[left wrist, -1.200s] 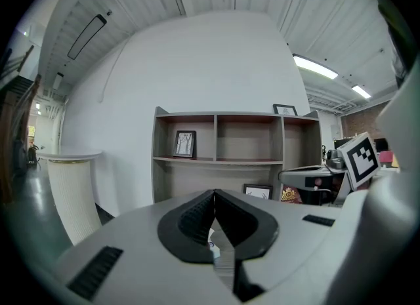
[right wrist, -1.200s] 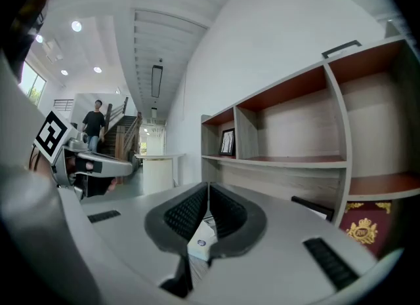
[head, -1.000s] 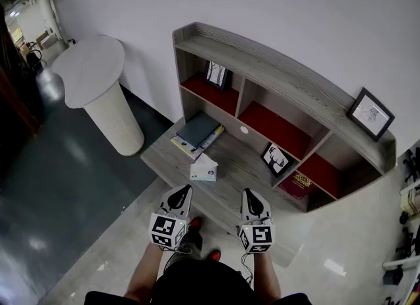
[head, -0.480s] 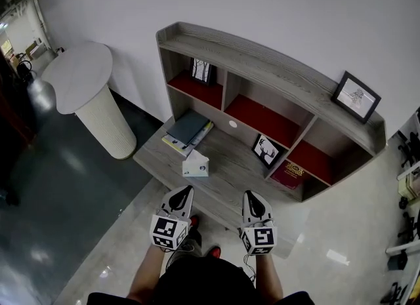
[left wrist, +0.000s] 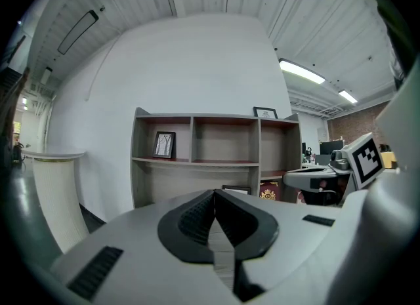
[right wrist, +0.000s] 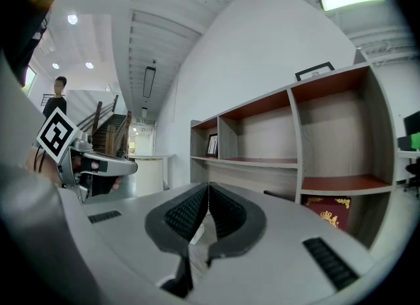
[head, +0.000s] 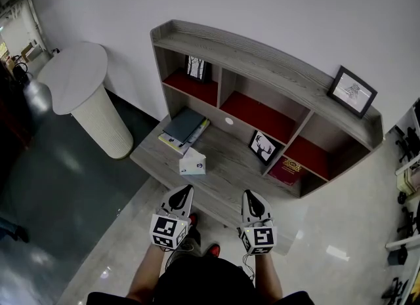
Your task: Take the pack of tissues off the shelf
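tissue pack (head: 192, 163) drifted left, left hand-held gripper (head: 185, 191) and right hand-held gripper (head: 250, 193) closed, empty

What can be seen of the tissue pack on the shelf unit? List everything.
The tissue pack is a small, pale, boxy pack, whitish with a faint blue-green tint and a small dark round mark on the side facing the head camera. A white peak, seemingly a tissue, rises from its top. It stands on the grey wood-look lower ledge, just in front of the stacked books. Nothing grips it: the left gripper and right gripper hang short of it.
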The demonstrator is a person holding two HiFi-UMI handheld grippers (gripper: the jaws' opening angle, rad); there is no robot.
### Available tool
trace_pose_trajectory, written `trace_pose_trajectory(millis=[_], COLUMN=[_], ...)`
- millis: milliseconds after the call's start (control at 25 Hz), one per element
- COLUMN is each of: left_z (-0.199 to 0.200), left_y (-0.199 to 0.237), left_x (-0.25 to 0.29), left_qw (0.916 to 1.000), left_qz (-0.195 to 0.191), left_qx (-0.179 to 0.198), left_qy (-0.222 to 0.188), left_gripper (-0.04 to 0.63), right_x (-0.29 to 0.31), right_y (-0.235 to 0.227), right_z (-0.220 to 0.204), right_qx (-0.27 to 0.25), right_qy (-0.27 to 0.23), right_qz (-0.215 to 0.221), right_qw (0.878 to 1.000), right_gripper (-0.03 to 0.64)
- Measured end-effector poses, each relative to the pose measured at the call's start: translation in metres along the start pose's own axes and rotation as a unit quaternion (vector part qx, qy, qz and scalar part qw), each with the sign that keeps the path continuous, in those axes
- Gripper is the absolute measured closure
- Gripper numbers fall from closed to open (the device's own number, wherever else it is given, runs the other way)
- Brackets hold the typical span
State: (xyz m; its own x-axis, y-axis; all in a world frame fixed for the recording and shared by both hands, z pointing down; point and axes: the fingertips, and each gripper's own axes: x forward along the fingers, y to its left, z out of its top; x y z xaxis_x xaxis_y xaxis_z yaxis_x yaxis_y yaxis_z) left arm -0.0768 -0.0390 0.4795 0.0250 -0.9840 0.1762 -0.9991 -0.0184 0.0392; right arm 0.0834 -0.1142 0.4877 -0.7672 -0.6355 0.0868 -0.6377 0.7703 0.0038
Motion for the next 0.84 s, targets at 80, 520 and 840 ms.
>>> trace_pose_trajectory(millis=[80,520,840], left_z=[-0.0001,-0.0002,0.0008], left_y=[-0.0005,0.0001,-0.0006], left_x=[0.0002,0.0025,0.0039], left_qw=[1.0,1.0,1.0], left_qz=[-0.001,0.003,0.007], left_qx=[0.0,0.001,0.001], left_qy=[0.0,0.004,0.002], left_gripper=[0.588,0.588,0.588], right_x=[-0.0002,0.0021,0.002], right_y=[-0.0004,-0.0013,-0.0036], right_z=[0.0009,-0.001,-0.0026], right_qx=[0.001,0.002,0.003], right_qy=[-0.001,-0.001,-0.001], right_qz=[-0.001,0.004,0.006], right_qw=[1.0,1.0,1.0], right_gripper=[0.586,0.586,0.586])
